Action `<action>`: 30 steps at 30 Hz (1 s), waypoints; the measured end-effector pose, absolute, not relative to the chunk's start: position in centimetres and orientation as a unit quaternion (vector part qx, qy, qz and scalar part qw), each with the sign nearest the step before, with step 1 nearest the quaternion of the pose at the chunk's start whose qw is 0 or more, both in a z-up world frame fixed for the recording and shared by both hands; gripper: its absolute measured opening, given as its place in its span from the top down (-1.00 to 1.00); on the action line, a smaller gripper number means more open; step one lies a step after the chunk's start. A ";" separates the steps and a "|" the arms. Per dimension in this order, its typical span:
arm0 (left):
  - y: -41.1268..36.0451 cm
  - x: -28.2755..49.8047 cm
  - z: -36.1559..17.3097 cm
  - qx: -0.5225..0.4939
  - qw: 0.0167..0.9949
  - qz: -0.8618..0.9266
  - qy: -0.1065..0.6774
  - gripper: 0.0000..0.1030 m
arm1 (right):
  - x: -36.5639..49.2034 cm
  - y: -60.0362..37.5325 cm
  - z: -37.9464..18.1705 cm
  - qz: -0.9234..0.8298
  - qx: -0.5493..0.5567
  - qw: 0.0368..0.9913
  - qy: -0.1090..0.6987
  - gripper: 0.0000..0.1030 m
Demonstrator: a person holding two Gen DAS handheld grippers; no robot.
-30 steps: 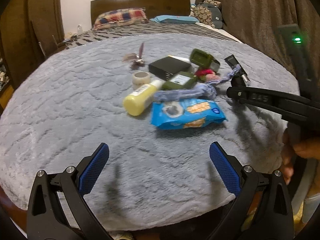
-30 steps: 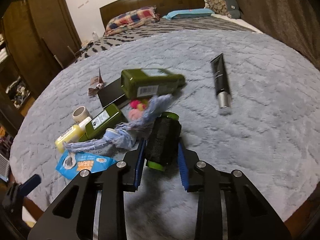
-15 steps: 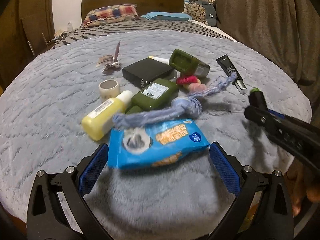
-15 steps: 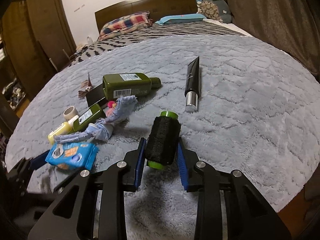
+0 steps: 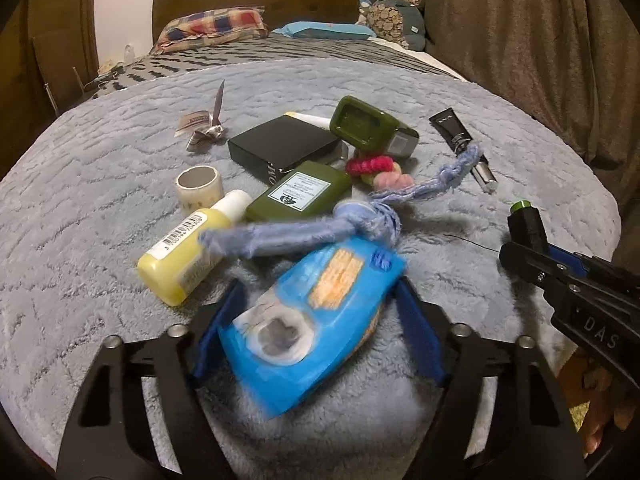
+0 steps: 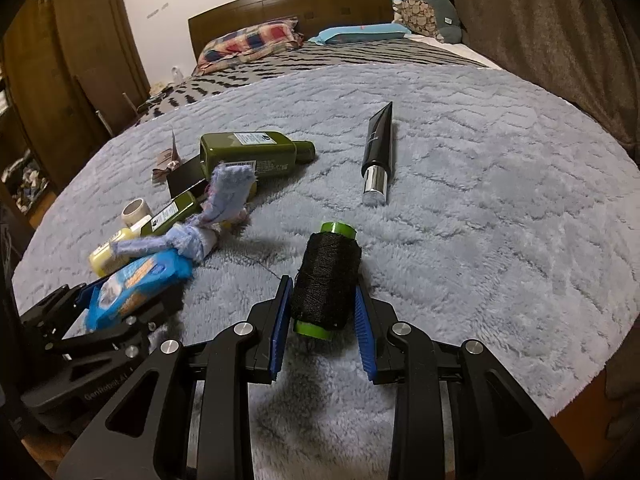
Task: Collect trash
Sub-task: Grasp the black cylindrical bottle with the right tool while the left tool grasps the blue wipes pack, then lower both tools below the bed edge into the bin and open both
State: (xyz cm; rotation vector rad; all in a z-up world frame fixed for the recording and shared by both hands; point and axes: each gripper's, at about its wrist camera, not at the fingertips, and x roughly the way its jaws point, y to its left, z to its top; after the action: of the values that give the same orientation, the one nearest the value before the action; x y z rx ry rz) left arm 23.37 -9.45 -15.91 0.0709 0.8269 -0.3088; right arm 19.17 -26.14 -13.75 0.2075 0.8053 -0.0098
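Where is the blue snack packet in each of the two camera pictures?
Left wrist view: the blue snack packet lies low in the centre, between the left gripper's closing blue pads.
Right wrist view: low on the left, tilted.
Shared landmark: the blue knotted rope just behind it.

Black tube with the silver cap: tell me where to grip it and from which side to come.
Grip the black tube across its rounder body just above the silver cap, coming from above with the fingers either side of its length. It lies flat and alone on the grey blanket, and its far end is crimped thin, so that end offers little to squeeze.
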 end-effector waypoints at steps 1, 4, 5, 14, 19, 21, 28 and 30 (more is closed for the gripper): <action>-9.3 23.1 -15.9 0.033 0.903 -0.152 0.401 -0.15 | 18.9 -26.1 -13.7 -0.005 0.100 0.915 0.391 0.40; -9.1 22.4 -15.7 0.042 0.904 -0.152 0.398 -0.07 | 18.0 -26.0 -13.4 -0.005 0.098 0.916 0.389 0.40; -9.0 22.0 -15.7 0.043 0.904 -0.153 0.397 -0.06 | 17.7 -25.9 -13.3 -0.006 0.097 0.917 0.388 0.40; -6.9 18.0 -15.5 0.039 0.901 -0.159 0.402 0.03 | 14.3 -24.5 -13.2 0.012 0.088 0.916 0.392 0.40; -5.6 14.5 -15.6 0.032 0.899 -0.162 0.405 0.05 | 11.3 -23.2 -13.3 0.037 0.073 0.918 0.387 0.40; -5.1 13.1 -15.7 0.031 0.899 -0.161 0.406 0.05 | 10.0 -22.7 -13.2 0.043 0.068 0.920 0.385 0.40; -3.7 8.4 -16.0 0.022 0.900 -0.153 0.408 0.05 | 5.7 -22.1 -13.7 0.060 0.071 0.916 0.389 0.40; -3.5 7.4 -16.6 0.023 0.896 -0.153 0.415 0.05 | 4.9 -22.1 -14.5 0.060 0.070 0.913 0.398 0.40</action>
State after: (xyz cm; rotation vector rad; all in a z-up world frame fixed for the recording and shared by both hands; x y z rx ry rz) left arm 7.42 -3.52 -16.56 0.0485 0.8604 -0.3180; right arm 4.91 -22.07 -14.46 0.1452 0.8194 0.1241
